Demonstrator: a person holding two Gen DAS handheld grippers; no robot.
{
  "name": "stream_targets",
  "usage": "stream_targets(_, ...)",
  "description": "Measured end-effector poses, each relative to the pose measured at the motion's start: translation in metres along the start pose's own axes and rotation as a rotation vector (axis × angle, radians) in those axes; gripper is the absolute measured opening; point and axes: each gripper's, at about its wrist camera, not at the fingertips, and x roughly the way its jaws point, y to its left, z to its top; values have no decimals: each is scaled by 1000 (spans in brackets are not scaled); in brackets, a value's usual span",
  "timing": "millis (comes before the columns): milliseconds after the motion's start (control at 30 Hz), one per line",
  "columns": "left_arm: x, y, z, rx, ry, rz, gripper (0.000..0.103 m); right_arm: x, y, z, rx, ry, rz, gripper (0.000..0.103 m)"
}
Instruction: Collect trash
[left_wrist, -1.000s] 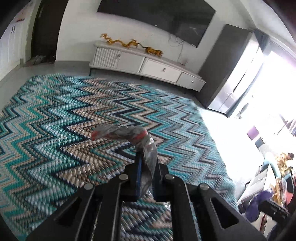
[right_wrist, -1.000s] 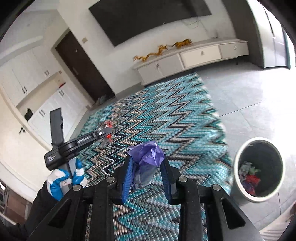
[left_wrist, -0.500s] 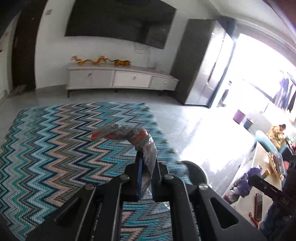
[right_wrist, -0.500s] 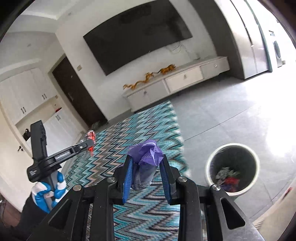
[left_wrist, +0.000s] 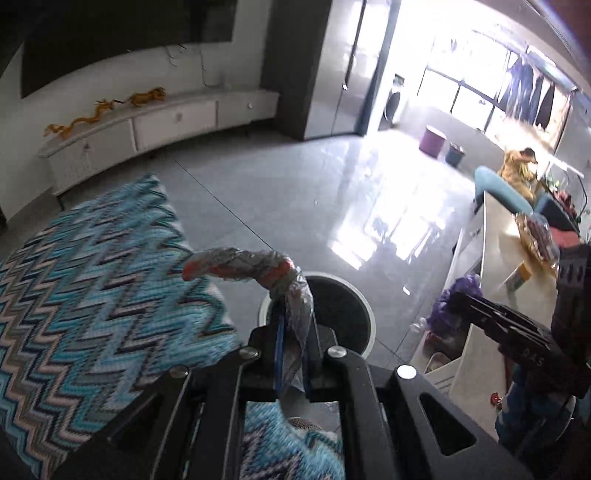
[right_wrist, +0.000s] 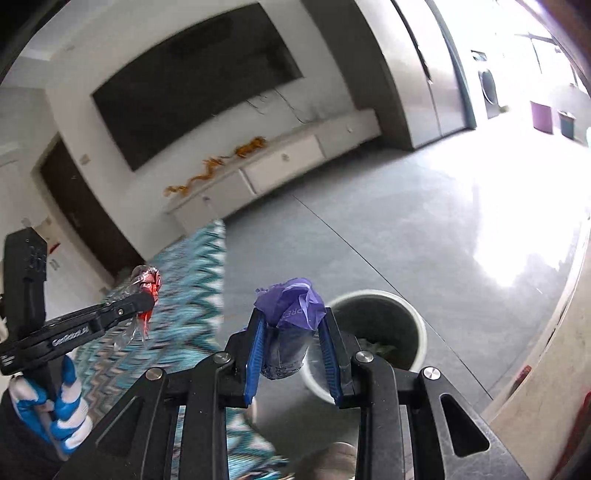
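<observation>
My left gripper (left_wrist: 293, 325) is shut on a crumpled clear and red plastic wrapper (left_wrist: 255, 269) that sticks up and curls left. It is held just above the near rim of a round white trash bin (left_wrist: 365, 314) on the grey floor. My right gripper (right_wrist: 291, 332) is shut on a crumpled purple plastic bag (right_wrist: 291, 302), with the bin (right_wrist: 417, 325) just beyond and to its right; trash lies inside. The left gripper with the wrapper (right_wrist: 146, 284) shows at the left of the right wrist view. The right gripper with the purple bag (left_wrist: 454, 302) shows at the right of the left wrist view.
A teal zigzag rug (left_wrist: 92, 277) covers the floor on the left. A white TV cabinet (left_wrist: 166, 122) stands against the far wall under a dark screen. A pale counter (left_wrist: 495, 266) with clutter is close on the right. Bright windows lie beyond.
Both grippers have swung right, away from the rug and toward the bin. The bin is now close in front of both, and each still holds its trash.
</observation>
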Motion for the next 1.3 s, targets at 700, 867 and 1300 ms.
stream_targets(700,184,-7,27,-34,263,-119,26,152,-93,-2,53,242,-183,38)
stream_targets(867,180,-6,27,-42,249,-128,44,155,-96,-8,68,255,-203,45)
stream_targets(1300,99,-4,19,-57,99,5,59,101,-54,-10,40,174,-232,63)
